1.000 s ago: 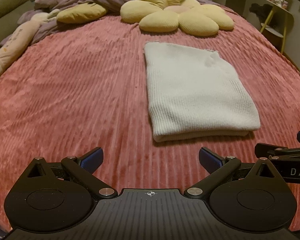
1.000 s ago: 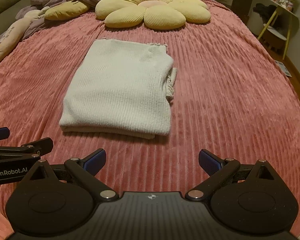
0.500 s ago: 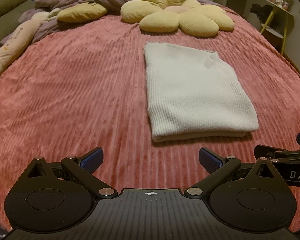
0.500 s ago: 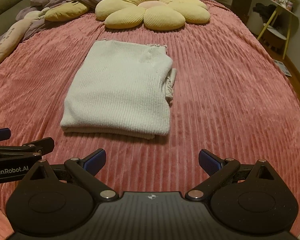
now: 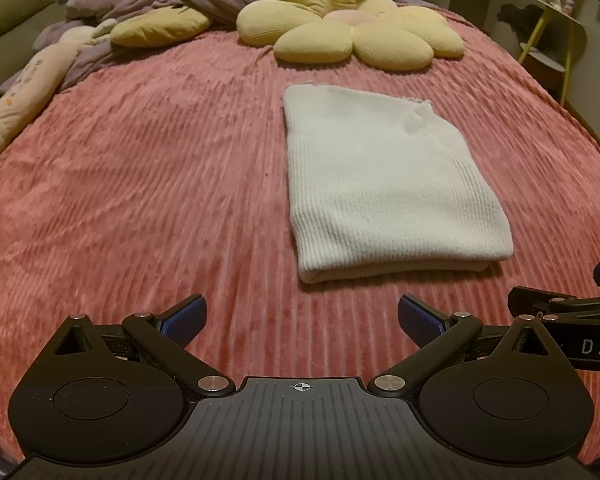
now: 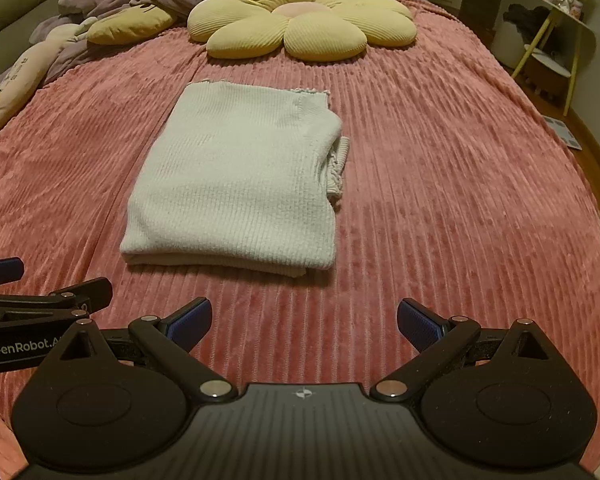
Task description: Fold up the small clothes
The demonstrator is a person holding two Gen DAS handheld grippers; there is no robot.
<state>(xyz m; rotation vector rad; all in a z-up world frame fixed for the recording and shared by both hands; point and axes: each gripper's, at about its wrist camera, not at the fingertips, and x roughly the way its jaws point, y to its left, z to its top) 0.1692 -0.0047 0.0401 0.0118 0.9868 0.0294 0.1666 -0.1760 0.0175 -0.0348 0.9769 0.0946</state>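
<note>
Broadly, the scene is filled by a bed covered with a pink ribbed bedspread (image 5: pixel 140 200), seen from both wrist cameras. At the far end a purple duvet (image 5: pixel 172 0) is bunched up, and a yellow flower-shaped cushion (image 6: pixel 300 20) is laid just in front of it; a smaller yellow pillow (image 5: pixel 160 28) is seen to its left, and a long pale bolster (image 5: pixel 24 96) runs down the left edge of the bed. A yellow-legged side table (image 6: pixel 560 32) is noted off the bed, at the right.

A white knit garment (image 5: pixel 384 184) is found folded into a neat rectangle near the middle of the bedspread, its doubled edge turned toward the cameras. A bit of ribbed trim (a cuff or hem, which one cannot be told) is seen poking out along its right side in the right wrist view.

Both tools are held low over the near edge of the bed, short of the garment and apart from it. The left gripper (image 5: pixel 302 318) is spread wide, nothing between its blue pads (image 5: pixel 184 316). The right gripper (image 6: pixel 304 320) is likewise released and empty, with the left tool visible just beside it.
</note>
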